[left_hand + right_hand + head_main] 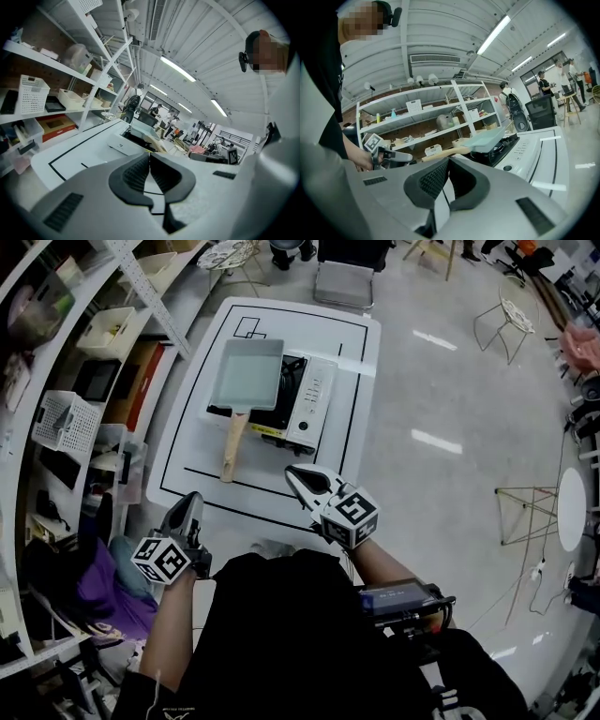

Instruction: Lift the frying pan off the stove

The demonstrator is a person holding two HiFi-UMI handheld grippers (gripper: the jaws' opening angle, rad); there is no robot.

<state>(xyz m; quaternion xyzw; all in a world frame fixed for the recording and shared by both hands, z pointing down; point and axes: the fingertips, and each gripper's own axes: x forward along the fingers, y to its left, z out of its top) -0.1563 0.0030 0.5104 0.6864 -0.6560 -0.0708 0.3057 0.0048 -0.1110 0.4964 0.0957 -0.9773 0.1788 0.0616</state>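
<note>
A rectangular pale-green frying pan [248, 371] sits on a white portable stove [309, 404] on the white table [187, 442]. Its wooden handle [232, 446] points toward me. Both grippers hover short of the table's near edge, apart from the pan. My left gripper [190, 504] is shut and empty, below and left of the handle's end. My right gripper [302, 476] is shut and empty, near the stove's front corner. The left gripper view shows the shut tips [149, 154] with the pan [143, 129] beyond. The right gripper view shows its shut tips [448, 160], the pan [485, 139] and the handle [445, 153].
Black tape lines mark a rectangle on the table. Metal shelving [66, 418] with baskets and boxes runs along the left side. A grey chair [344, 282] stands beyond the table's far edge, and wire stools [502, 324] stand on the floor at the right.
</note>
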